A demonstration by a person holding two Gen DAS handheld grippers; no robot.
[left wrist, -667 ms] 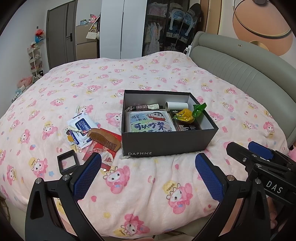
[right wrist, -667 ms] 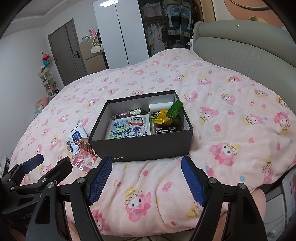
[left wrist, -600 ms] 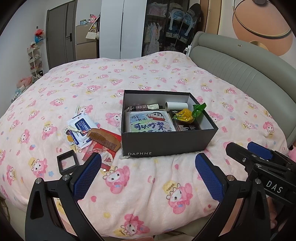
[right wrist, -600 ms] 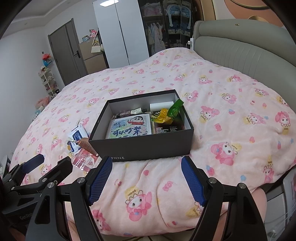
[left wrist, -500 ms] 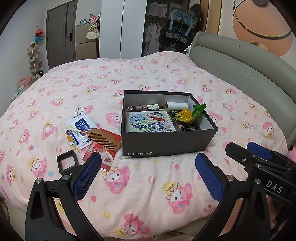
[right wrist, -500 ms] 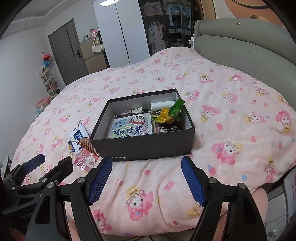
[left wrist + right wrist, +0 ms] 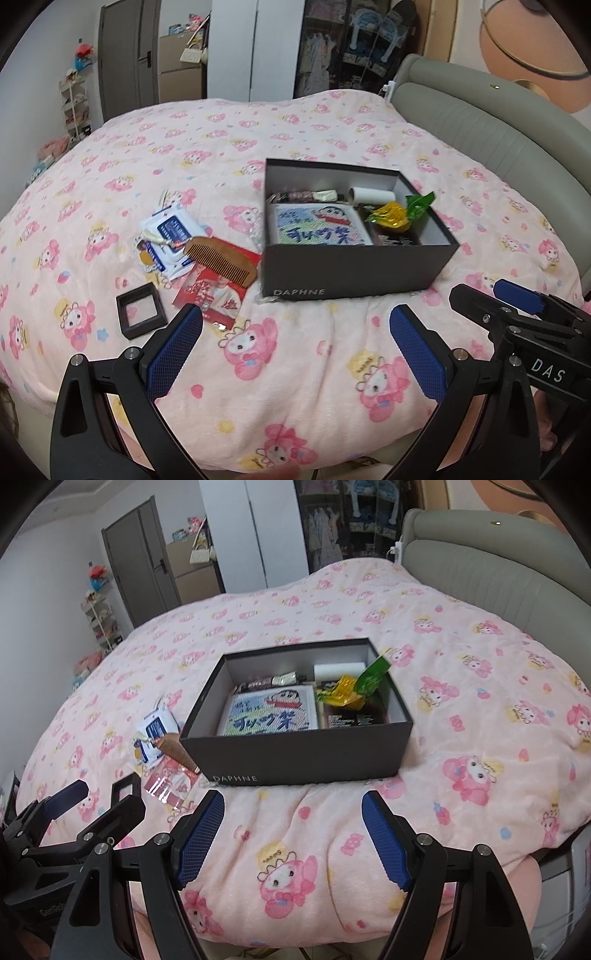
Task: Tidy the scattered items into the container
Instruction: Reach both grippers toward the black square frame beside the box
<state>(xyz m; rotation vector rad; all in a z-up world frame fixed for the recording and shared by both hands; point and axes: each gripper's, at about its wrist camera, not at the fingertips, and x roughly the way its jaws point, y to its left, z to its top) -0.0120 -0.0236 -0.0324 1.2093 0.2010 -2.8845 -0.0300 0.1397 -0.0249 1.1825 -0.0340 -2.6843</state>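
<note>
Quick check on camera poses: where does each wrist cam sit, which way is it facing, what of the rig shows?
Left wrist: on the left gripper, angled down across the bed at the dark box and wooden comb; right gripper at right edge.
Right wrist: on the right gripper, facing the box; left gripper at lower left.
Shared: box, comb, pink blanket.

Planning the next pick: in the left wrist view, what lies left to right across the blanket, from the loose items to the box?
Small black square frame → white and blue wipes packet → wooden comb → dark DAPHNE box, with the right tool at the far right edge.
</note>
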